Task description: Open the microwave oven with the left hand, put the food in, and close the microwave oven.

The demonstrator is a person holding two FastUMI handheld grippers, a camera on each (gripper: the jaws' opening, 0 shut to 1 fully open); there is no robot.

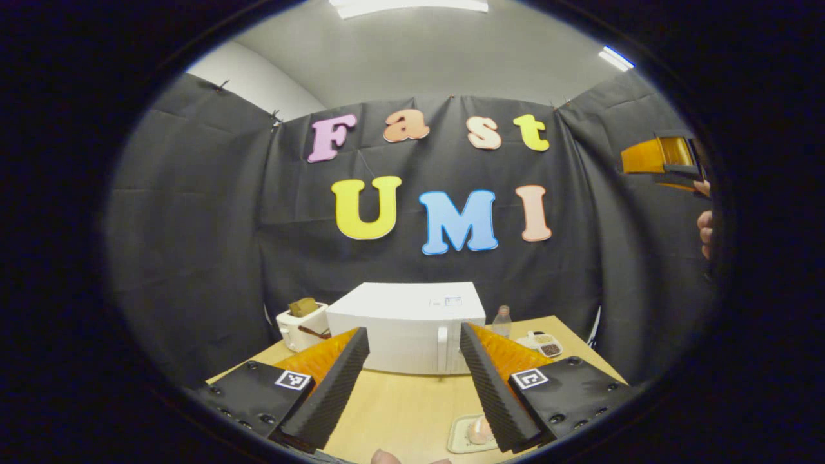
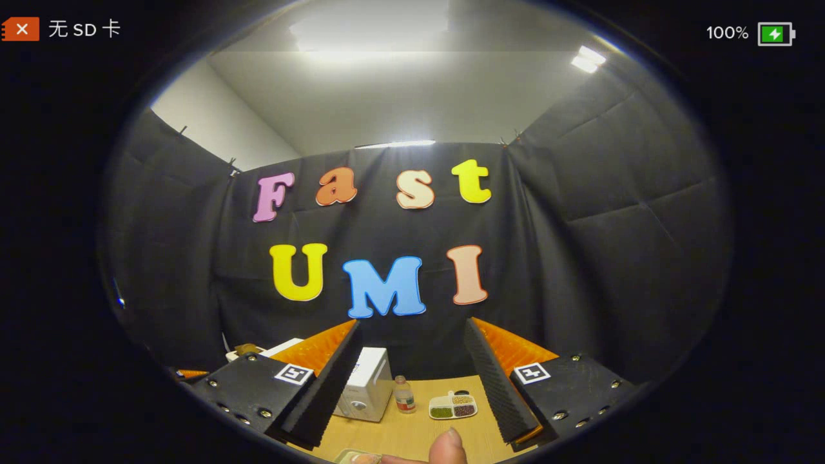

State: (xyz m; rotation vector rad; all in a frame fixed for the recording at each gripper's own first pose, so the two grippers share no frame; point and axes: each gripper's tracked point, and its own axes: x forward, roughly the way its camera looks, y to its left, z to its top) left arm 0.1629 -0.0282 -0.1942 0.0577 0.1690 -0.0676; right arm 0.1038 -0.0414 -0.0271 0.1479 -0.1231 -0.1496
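Note:
A white microwave stands shut at the back of the wooden table, its handle on the right of the door. My left gripper hovers open in front of it, high above the table, holding nothing. A small plate with pale food lies near the front edge, partly behind my right-hand finger. In the right gripper view my right gripper is open and empty. There the microwave sits low and left, and the food plate peeks in at the bottom. The right gripper is also seen raised at the far right.
A white toaster holding bread stands left of the microwave. Right of the microwave are a small bottle and a divided dish of grains. The bottle and dish lie ahead of the right gripper. A thumb shows below.

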